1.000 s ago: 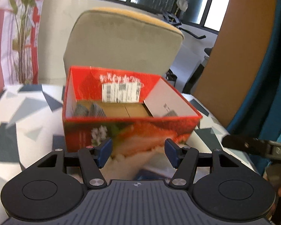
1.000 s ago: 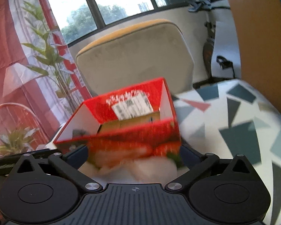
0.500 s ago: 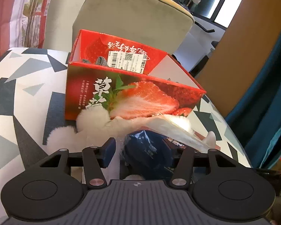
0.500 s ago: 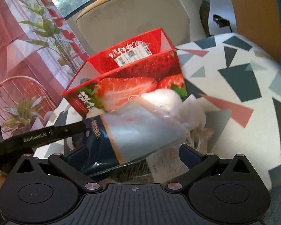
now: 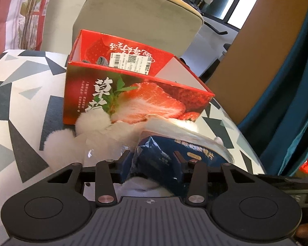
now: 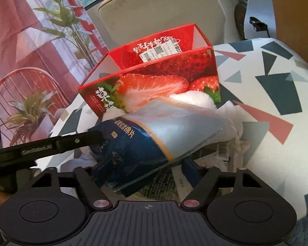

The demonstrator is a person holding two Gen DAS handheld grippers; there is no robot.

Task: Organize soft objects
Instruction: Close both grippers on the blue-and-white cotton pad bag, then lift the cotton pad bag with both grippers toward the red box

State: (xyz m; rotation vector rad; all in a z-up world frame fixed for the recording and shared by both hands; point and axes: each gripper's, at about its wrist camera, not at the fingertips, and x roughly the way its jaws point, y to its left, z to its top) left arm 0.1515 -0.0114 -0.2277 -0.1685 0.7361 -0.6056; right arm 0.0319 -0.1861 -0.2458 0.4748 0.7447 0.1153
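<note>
Black gripper bodies, blue fingers [image 5: 126, 161], silver screws

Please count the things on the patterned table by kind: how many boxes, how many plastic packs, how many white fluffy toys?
Boxes: 1, the red strawberry box, open on top.
Plastic packs: 1, the blue and clear pack, lying in front of the box.
White fluffy toys: 1 as far as can be told, the white plush partly hidden under the pack.
Total: 3

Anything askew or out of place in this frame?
Yes: the blue-and-clear packet lies tilted atop white plush and papers, outside the strawberry box. Both hand-held grippers, left and right, are closing around it. Nothing looks spilled or torn.
</note>
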